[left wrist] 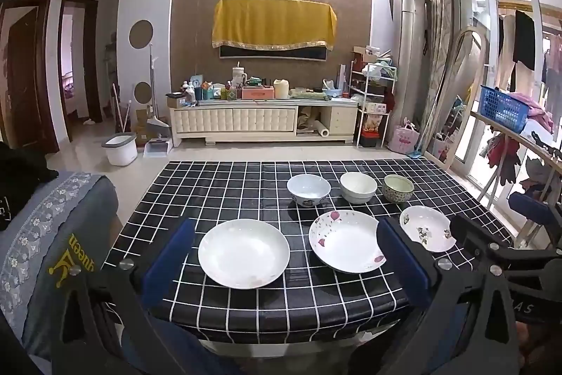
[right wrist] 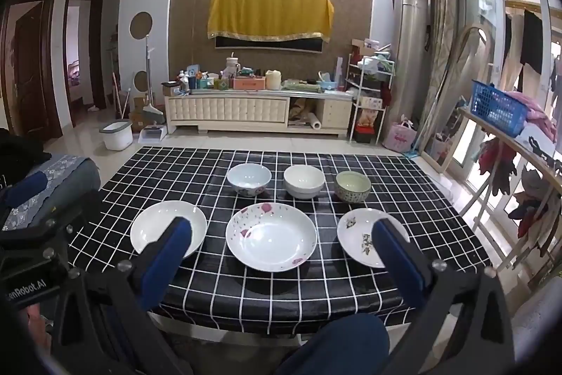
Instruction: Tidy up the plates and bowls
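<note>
Right now I hold both grippers wide open and empty: the left gripper [left wrist: 286, 246] faces the plain plate [left wrist: 243, 253] on the table [left wrist: 217, 188], the right gripper [right wrist: 282, 246] the flowered plate [right wrist: 271, 236], bowls [right wrist: 304, 181] behind.

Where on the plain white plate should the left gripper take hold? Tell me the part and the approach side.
Grip the plain white plate by its near rim, coming in low from the table's near edge. It lies flat and shallow, so only the raised lip offers a pinch: one finger over, one under. The left gripper is open and already straddles it; the pink-flowered plate crowds the right side.
</note>
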